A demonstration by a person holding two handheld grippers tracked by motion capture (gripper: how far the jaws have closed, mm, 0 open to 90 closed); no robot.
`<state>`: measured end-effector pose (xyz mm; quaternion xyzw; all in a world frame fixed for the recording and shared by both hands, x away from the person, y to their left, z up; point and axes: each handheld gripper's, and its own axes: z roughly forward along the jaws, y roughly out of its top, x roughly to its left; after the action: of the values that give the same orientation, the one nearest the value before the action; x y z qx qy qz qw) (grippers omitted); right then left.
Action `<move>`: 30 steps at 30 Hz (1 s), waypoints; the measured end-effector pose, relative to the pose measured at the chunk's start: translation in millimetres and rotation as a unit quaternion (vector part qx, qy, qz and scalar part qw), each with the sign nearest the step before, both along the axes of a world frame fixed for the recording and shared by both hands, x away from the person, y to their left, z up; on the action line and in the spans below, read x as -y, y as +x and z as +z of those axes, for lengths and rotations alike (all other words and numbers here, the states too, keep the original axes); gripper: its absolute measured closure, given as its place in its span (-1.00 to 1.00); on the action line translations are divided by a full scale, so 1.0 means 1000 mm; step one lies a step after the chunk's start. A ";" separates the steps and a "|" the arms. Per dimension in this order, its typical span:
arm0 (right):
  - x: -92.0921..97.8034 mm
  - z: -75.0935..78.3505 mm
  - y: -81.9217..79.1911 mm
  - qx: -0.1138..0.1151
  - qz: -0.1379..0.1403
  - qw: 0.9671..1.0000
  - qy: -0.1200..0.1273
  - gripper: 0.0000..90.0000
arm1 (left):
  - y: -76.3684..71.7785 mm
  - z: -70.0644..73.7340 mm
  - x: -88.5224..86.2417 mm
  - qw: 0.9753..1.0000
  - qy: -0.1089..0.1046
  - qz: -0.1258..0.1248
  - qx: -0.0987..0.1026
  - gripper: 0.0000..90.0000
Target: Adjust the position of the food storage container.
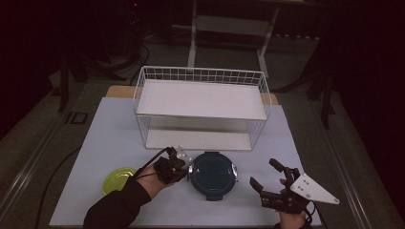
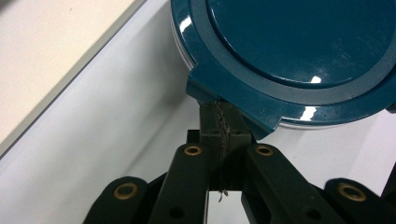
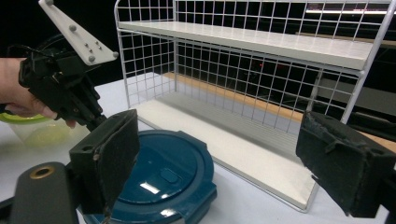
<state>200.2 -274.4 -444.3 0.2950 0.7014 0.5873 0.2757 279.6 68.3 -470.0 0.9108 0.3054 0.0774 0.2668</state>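
A round dark teal lidded container (image 1: 211,174) (image 2: 299,46) (image 3: 159,179) sits on the white table in front of the wire rack. My left gripper (image 1: 187,168) (image 2: 219,122) is shut, pads pressed together. Its tips touch the container's left side and are hidden under the lid's latch tab (image 2: 233,100). It also appears in the right gripper view (image 3: 65,88), held by a hand. My right gripper (image 1: 262,172) (image 3: 224,163) is wide open to the right of the container, nothing between its jaws.
A white two-shelf wire rack (image 1: 200,100) (image 3: 261,46) stands behind the container, with both shelves bare. A yellow-green bowl (image 1: 118,180) (image 3: 28,126) sits left of my left hand. The white table (image 1: 114,138) has bare room at left and right.
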 end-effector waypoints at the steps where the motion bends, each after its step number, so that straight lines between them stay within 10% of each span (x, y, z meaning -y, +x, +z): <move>1: 0.000 0.000 0.000 0.000 0.000 1.000 0.000 -0.71 | 0.000 0.000 0.002 1.000 0.000 -0.001 -0.001 0.98; 30: 0.009 0.001 0.003 0.003 -0.014 1.000 0.003 -0.70 | 0.007 -0.001 0.043 0.999 -0.019 -0.026 -0.009 0.98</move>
<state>202.9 -283.2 -443.4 0.3042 0.6948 0.5859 0.2853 286.2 25.2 -471.3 0.9140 0.2855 0.0563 0.2827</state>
